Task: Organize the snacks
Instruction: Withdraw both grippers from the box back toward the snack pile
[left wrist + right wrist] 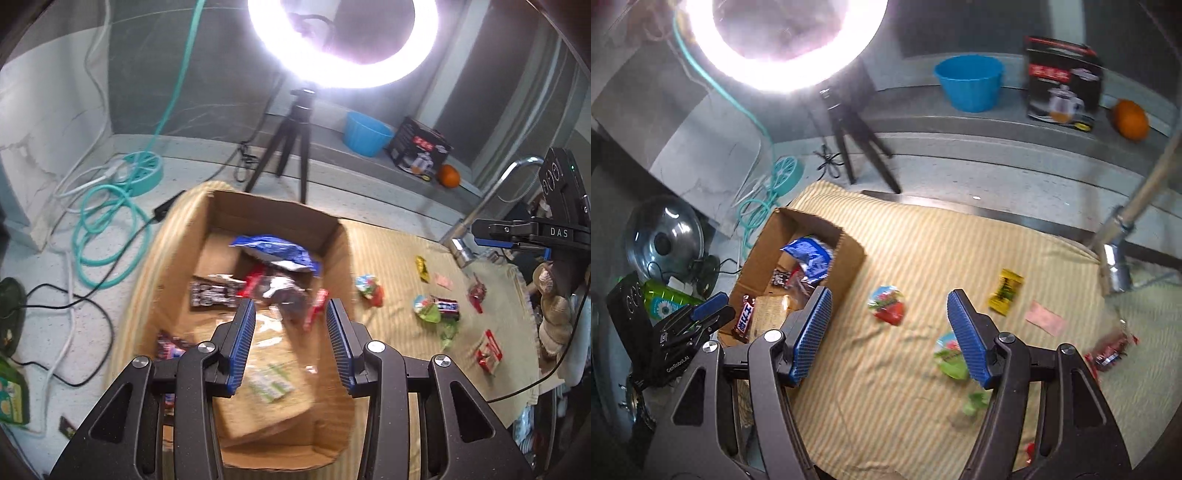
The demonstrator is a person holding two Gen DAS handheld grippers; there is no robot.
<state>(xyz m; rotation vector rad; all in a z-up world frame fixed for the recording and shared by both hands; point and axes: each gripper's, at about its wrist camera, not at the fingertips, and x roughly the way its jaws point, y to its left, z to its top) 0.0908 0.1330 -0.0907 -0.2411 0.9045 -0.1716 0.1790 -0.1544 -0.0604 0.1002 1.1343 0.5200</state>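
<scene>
Now the empty, parted left gripper [290,314] hovers over the cardboard box [334,306] of snacks; the right gripper [889,314], parted and empty, hangs above the striped cloth [942,243], probably heading for a jelly cup [886,303] next

Both tongs, the left tongs [290,314] and the right tongs [889,306], are built of black linkages, silver screws, and ribbed blue pads [967,338].

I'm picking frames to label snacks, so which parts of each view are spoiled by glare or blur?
Left wrist view: the ring light blows out the top, and the snacks in the cardboard box are smeared by motion. Right wrist view: the same light glares at upper left; the red wrapper at the right edge is blurred, while the yellow packet is fairly sharp.
</scene>
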